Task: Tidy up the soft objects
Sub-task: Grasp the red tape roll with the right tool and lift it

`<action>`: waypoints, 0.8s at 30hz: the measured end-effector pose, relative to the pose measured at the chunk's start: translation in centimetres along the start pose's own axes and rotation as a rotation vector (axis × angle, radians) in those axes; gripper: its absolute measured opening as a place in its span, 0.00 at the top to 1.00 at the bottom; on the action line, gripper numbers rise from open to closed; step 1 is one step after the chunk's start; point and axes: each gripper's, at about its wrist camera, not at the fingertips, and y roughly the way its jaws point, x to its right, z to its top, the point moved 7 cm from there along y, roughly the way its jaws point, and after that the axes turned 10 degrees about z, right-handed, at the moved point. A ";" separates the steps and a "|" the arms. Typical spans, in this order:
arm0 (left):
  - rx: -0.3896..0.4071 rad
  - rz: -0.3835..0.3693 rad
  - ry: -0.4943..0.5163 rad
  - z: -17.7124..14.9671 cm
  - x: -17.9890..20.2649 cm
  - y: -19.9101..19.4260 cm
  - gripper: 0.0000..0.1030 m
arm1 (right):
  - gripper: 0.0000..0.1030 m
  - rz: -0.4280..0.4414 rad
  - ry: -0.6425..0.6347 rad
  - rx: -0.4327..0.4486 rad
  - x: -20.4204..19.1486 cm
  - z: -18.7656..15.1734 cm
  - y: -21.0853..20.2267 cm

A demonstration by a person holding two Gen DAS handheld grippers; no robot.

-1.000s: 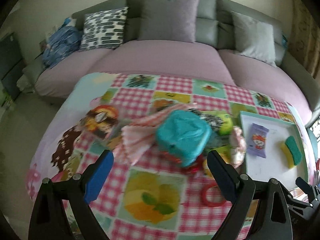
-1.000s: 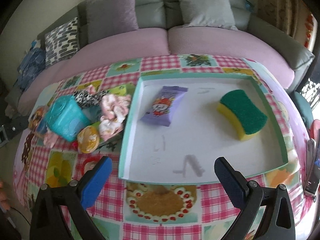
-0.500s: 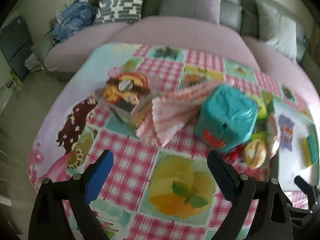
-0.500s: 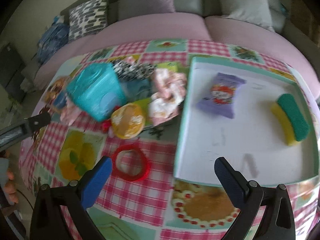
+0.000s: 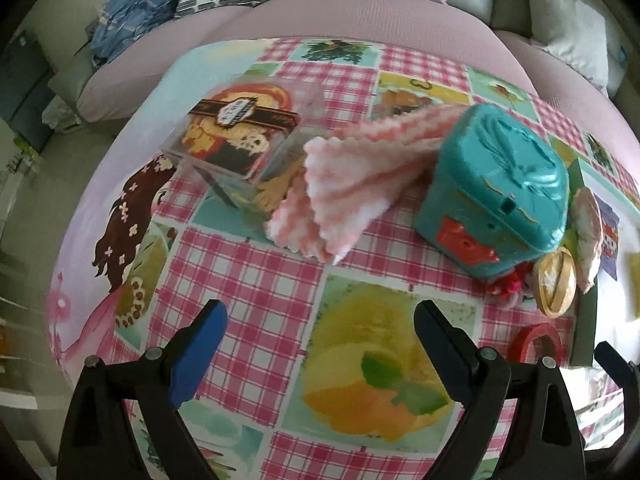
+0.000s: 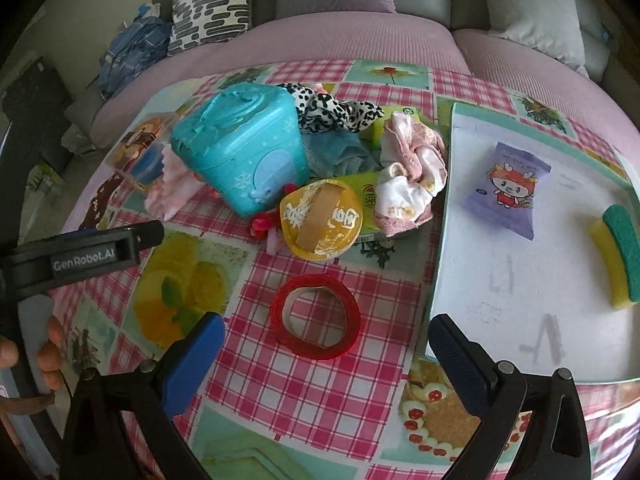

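- Presently, left gripper [image 5: 316, 344]: fingers spread wide, nothing between them, hovering over the near-left part of the counter [image 5: 260, 280].
- Pink-and-white striped cloth [image 5: 352, 188]: straight ahead of the left fingers, toward the far side of the counter; crumpled, its long axis running from near-left up to far-right, the far end tucked against the teal plastic case [image 5: 496, 188]. A clear box [image 5: 236, 148] sits just beside its left edge.
- Right gripper [image 6: 326, 350]: fingers likewise apart and empty, straddling the red ring [image 6: 316, 316] near the counter's front edge.
- Pink scrunchie bundle [image 6: 412, 172]: ahead of the right fingers, just beside the left rim of the white tray [image 6: 520, 300].
- Tray contents: purple snack packet [image 6: 508, 188], sponge [image 6: 618, 256].
- Judgement: the left gripper is nearer the striped cloth; a forward reach, closing across its short axis, suits it.
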 end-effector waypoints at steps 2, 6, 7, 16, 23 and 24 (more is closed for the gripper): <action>-0.006 0.000 -0.019 0.0 -0.4 0.2 0.08 | 0.04 0.025 0.001 0.012 -0.3 0.2 -0.2; -0.009 0.001 -0.046 0.2 -1.1 0.3 0.08 | 0.08 0.036 -0.023 -0.005 -1.1 0.1 0.4; -0.008 -0.001 -0.049 0.2 -1.2 0.3 0.08 | 0.09 0.037 -0.027 -0.013 -1.2 0.1 0.6; -0.013 -0.007 -0.071 0.2 -1.7 0.5 0.08 | 0.16 0.030 -0.022 -0.076 -1.1 -0.4 3.1; -0.012 -0.011 -0.077 0.2 -1.6 0.4 0.08 | 0.25 0.004 -0.020 -0.091 -0.7 -0.4 4.1; -0.013 -0.012 -0.077 0.2 -1.6 0.4 0.08 | 0.26 -0.002 -0.022 -0.089 -0.7 -0.3 4.3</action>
